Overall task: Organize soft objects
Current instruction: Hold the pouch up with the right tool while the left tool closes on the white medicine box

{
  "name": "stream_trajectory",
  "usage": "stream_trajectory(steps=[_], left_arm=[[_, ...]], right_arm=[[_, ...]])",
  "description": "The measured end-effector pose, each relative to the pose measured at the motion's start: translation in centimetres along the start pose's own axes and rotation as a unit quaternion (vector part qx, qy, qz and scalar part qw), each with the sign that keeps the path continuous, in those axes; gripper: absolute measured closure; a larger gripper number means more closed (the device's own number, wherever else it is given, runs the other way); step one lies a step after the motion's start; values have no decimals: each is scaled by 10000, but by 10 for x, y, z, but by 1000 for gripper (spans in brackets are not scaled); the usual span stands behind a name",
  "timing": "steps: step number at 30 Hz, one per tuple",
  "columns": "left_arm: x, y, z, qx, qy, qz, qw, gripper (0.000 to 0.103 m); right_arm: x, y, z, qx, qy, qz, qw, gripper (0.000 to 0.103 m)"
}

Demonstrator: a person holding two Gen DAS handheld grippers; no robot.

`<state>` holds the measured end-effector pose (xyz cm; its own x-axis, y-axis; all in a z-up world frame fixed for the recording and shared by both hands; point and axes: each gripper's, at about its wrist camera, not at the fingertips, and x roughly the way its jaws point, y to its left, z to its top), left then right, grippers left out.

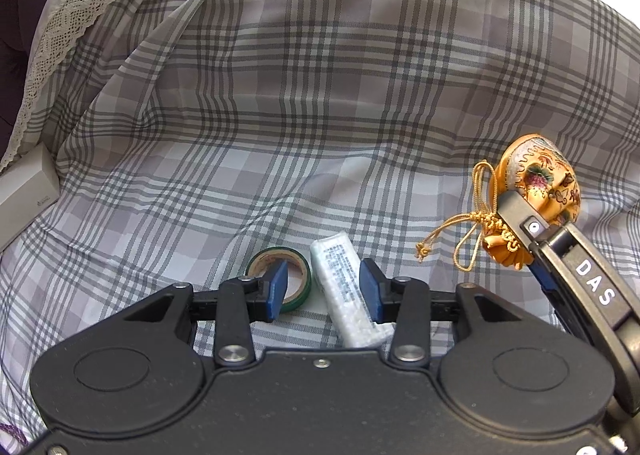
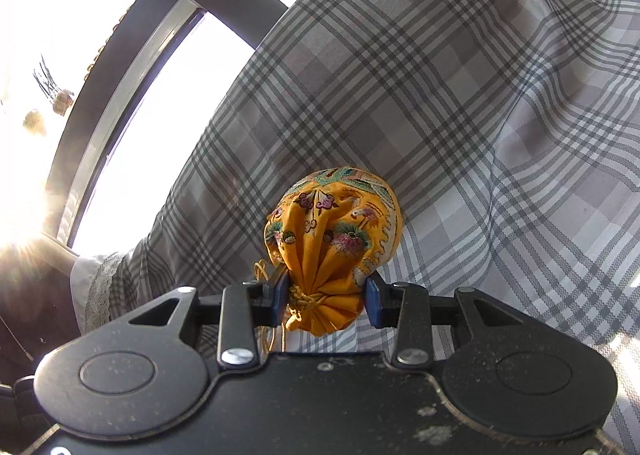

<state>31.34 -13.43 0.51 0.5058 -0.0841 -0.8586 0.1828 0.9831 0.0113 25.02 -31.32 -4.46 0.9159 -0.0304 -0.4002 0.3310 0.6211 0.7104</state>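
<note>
Pinching gathered neck of embroidered orange drawstring pouch (image 2: 334, 239), right gripper (image 2: 326, 297) jaws clamped; likely soft, light, squashy. Left gripper (image 1: 323, 287) jaws spread, white tissue pack (image 1: 346, 287) between.

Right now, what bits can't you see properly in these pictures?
- White packet: left wrist view, its near end is hidden behind the left tongs; print too small to read.
- Green tape roll: partly covered by a blue pad.
- Orange pouch: right wrist view, its contents are hidden; right tongs cover its neck sides.
- Window: glare washes out outside.
</note>
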Motion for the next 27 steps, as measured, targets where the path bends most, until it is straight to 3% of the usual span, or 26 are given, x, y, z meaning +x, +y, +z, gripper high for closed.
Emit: stream_trajectory(steps=[10, 23, 27], left_arm=[[6, -6, 3, -101, 202, -149, 9996, 60], [27, -10, 3, -82, 436, -76, 9990, 60], [33, -11, 2, -111, 472, -118, 9988, 68]], right_arm=[[1, 0, 1, 23, 17, 20, 10000, 66], [1, 0, 0, 22, 17, 24, 10000, 66], [1, 0, 0, 4, 11, 29, 10000, 66]])
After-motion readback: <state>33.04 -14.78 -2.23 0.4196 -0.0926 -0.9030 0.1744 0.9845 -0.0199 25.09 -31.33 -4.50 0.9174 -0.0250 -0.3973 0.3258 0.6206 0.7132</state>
